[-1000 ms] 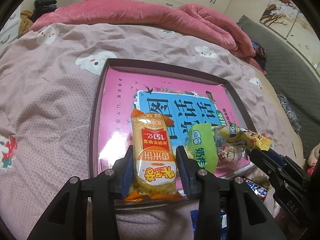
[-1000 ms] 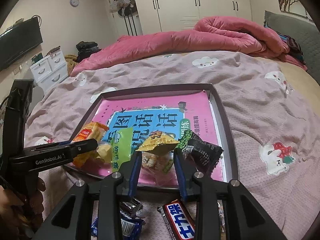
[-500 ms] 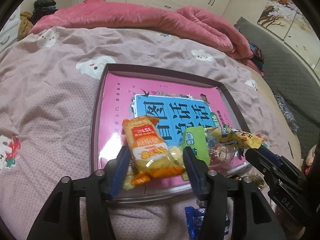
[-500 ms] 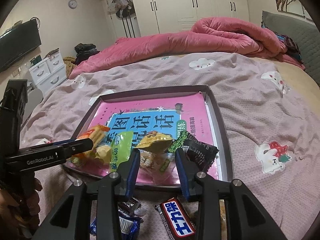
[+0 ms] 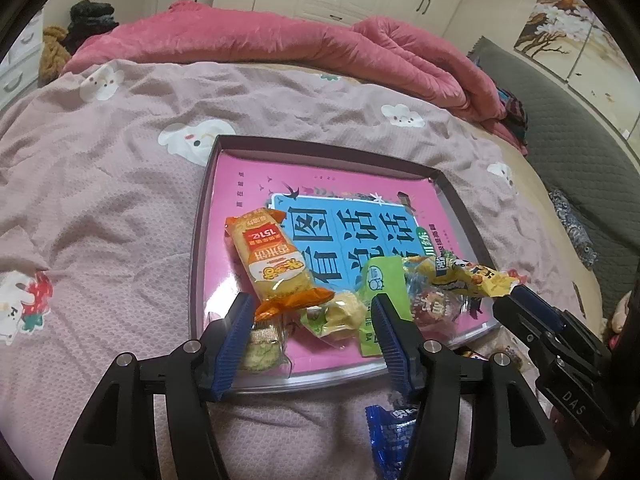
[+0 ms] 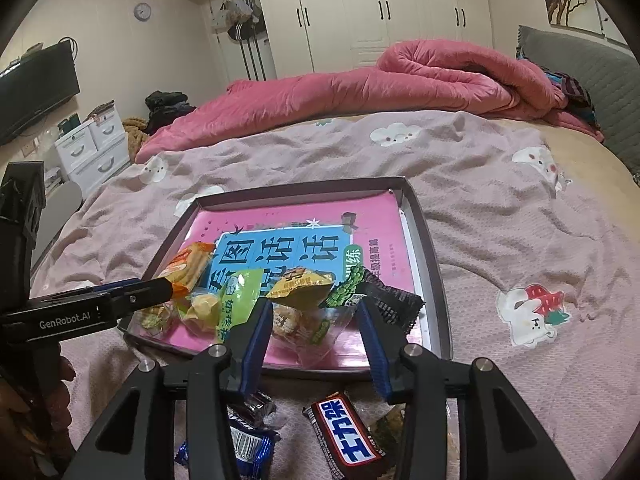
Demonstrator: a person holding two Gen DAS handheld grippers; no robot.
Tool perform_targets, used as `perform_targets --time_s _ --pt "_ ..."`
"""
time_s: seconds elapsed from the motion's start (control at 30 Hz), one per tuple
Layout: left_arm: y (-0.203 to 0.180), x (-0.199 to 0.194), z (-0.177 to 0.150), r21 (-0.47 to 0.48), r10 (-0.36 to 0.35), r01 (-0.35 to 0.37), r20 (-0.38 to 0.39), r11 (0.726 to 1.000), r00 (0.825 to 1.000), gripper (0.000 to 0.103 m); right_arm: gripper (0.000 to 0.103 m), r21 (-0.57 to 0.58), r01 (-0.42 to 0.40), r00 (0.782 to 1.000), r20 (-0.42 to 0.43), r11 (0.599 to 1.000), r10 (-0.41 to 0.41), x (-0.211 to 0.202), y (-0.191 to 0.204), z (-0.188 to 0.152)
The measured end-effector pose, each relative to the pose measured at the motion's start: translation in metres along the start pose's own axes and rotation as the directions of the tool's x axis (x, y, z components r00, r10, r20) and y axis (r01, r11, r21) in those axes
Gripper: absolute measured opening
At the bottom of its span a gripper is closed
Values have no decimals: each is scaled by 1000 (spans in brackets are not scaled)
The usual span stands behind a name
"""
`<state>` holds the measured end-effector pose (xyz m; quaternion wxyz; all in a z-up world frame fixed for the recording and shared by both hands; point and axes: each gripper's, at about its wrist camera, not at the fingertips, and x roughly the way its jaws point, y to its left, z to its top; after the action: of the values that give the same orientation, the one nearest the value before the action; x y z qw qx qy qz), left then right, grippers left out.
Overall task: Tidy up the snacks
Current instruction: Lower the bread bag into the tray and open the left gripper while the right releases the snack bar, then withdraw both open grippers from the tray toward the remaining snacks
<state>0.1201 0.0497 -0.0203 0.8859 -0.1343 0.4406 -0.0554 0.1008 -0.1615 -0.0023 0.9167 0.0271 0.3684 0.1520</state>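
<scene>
Nearest, on the pink bedsheet (image 6: 520,240) in front of the tray (image 6: 434,280), loose snacks are seen: a blue wrapper (image 5: 390,436) and a chocolate bar (image 6: 348,436). The left gripper (image 5: 312,320) is seen with jaws opening, released; the orange pack (image 5: 272,268) lies free between its pads, its lower end just above them, resting in the tray. The right gripper (image 6: 316,320) is likewise opening; the clear bag (image 6: 304,320) sits between its pads, not pressed. Beside these, a green pack (image 5: 380,276), a yellow pack (image 5: 468,276) and a black pack (image 6: 392,304) are gathered at the tray's near edge, on a pink book (image 5: 320,200); farther off, a red quilt (image 6: 360,92) is heaped before white wardrobes (image 6: 380,8).
</scene>
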Motion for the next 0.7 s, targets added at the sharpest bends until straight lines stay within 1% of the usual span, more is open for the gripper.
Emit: perform_targets --time_s 0.1,0.2,0.33,0.47,0.7 --pt "-2 -3 0 4 3 -3 1 1000 1000 64 47 1 3 1000 7 1000 -3 -2 -1 1" --pt "-2 -5 0 7 10 -10 2 1000 1000 71 49 1 5 1000 13 1000 -5 -4 -1 2" --pt "-2 -9 1 5 12 -12 8 1000 1000 72 49 0 9 1000 22 1000 -9 -8 -2 3" --pt "-2 -12 1 4 15 -15 10 1000 1000 73 53 0 8 1000 28 1000 -8 -10 -2 4" --pt "0 -15 2 -1 18 -18 12 1000 1000 74 53 4 9 999 36 1000 -10 -15 -3 5"
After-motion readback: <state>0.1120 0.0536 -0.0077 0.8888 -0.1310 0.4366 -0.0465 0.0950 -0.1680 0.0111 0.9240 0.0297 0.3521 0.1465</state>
